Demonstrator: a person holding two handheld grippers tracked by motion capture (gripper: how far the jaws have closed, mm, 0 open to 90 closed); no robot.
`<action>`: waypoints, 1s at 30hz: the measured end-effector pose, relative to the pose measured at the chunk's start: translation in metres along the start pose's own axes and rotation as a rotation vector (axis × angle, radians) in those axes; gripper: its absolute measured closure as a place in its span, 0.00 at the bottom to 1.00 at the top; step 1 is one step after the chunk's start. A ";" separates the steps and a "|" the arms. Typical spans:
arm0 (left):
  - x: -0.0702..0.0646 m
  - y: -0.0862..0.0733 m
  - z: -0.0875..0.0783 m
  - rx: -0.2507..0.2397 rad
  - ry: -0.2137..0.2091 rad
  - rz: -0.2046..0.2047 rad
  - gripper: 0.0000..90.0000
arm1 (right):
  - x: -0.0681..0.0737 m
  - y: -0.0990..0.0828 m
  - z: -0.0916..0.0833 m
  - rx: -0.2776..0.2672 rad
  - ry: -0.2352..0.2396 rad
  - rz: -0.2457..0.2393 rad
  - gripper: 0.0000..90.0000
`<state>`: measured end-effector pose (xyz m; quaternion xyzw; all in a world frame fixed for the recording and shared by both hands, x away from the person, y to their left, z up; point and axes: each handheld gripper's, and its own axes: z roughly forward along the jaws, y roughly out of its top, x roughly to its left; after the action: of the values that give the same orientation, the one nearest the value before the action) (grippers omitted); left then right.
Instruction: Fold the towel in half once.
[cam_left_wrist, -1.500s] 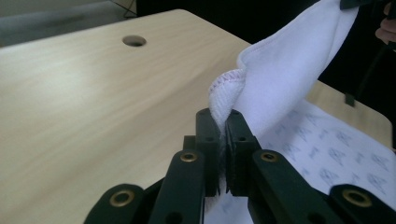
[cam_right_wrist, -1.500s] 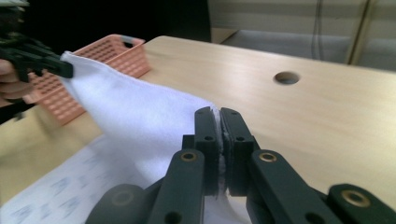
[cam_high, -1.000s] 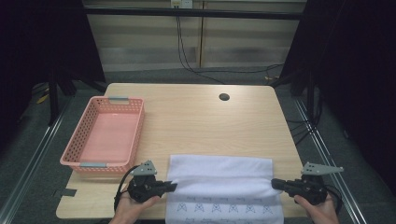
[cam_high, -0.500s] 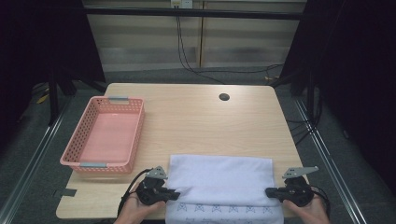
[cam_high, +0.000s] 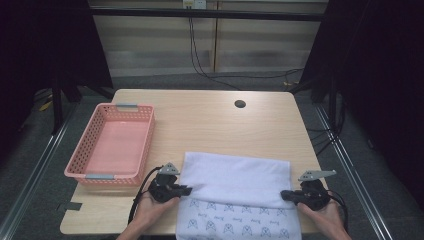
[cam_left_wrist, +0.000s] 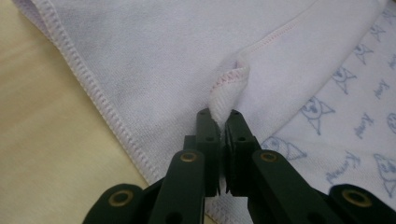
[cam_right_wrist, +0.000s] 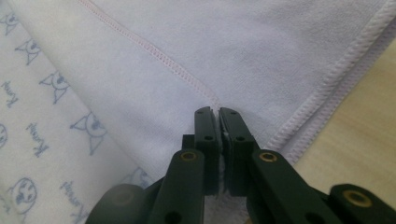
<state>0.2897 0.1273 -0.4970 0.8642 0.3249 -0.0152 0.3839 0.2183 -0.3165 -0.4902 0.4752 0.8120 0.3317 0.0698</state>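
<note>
My left tongs (cam_left_wrist: 219, 122) and right tongs (cam_right_wrist: 218, 116) each pinch the towel (cam_high: 235, 182) hem; one fold lies on the tabletop (cam_high: 210, 120), basket (cam_high: 90, 150) empty.

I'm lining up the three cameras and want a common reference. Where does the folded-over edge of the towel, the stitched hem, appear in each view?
High view: the stitched hem runs across the towel, between the left claw and the right claw.
Left gripper view: upper right, bunching down into the left claw.
Right gripper view: slanting from top left into the right claw.
Shared landmark: the blue cat print.
</note>
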 end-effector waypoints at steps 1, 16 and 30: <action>0.003 0.002 0.002 -0.009 0.004 -0.008 0.96 | -0.002 0.003 0.002 -0.002 -0.007 -0.004 0.96; 0.047 0.041 0.024 -0.043 0.088 -0.044 0.96 | -0.046 0.056 0.038 -0.039 -0.053 0.028 0.96; 0.090 0.083 0.044 -0.029 0.168 -0.098 0.96 | -0.081 0.099 0.068 -0.069 -0.084 0.035 0.96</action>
<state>0.4174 0.1064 -0.4983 0.8398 0.3982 0.0432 0.3664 0.3631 -0.3174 -0.4990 0.5002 0.7878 0.3406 0.1144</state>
